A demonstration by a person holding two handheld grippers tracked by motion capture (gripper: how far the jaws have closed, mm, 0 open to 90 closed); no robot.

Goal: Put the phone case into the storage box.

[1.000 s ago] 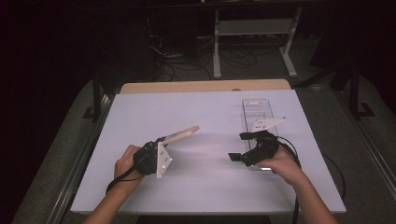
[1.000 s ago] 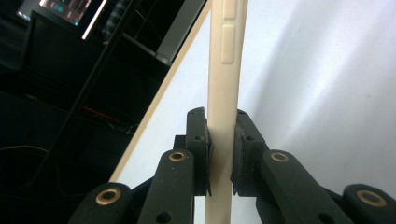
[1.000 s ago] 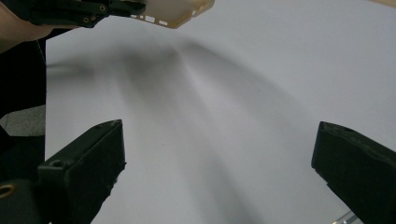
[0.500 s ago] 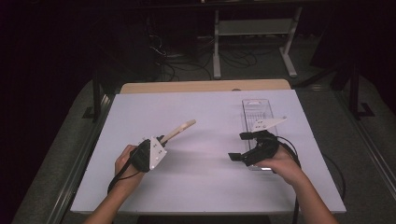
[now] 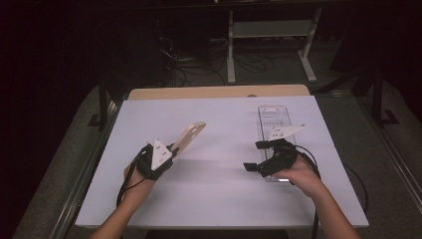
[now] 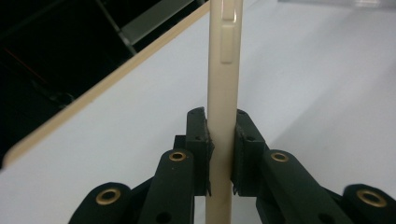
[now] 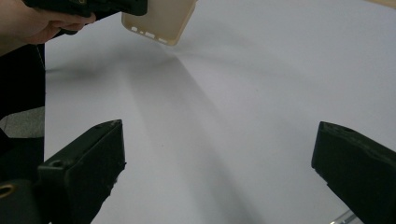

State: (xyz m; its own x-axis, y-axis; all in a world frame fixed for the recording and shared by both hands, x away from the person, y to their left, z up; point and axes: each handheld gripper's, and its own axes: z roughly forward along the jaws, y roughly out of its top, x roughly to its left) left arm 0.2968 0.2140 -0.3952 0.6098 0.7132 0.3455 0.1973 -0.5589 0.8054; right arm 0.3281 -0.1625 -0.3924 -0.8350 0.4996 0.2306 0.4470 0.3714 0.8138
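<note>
A cream phone case [image 5: 189,138] is held above the white table [image 5: 219,119], slanting up and away from my left gripper [image 5: 171,149]. In the left gripper view the case [image 6: 223,70] stands edge-on between the two pads [image 6: 201,149], which press on both its sides; the gripper [image 6: 220,149] is shut on it. My right gripper [image 5: 254,156] rests low over the table at the right, jaws wide apart with nothing between them. In the right gripper view its jaws [image 7: 219,158] frame bare table, and the case [image 7: 159,21] shows at top left under the other hand.
A clear plastic tray [image 5: 275,122] lies on the table at the right, beyond and partly under my right hand. A wooden strip [image 5: 219,92] runs along the table's far edge. Dark floor, cables and a metal stand lie behind.
My left hand has rolled and shifted slightly right and away with the case; the case now points more steeply upward. The right gripper has stayed put.
</note>
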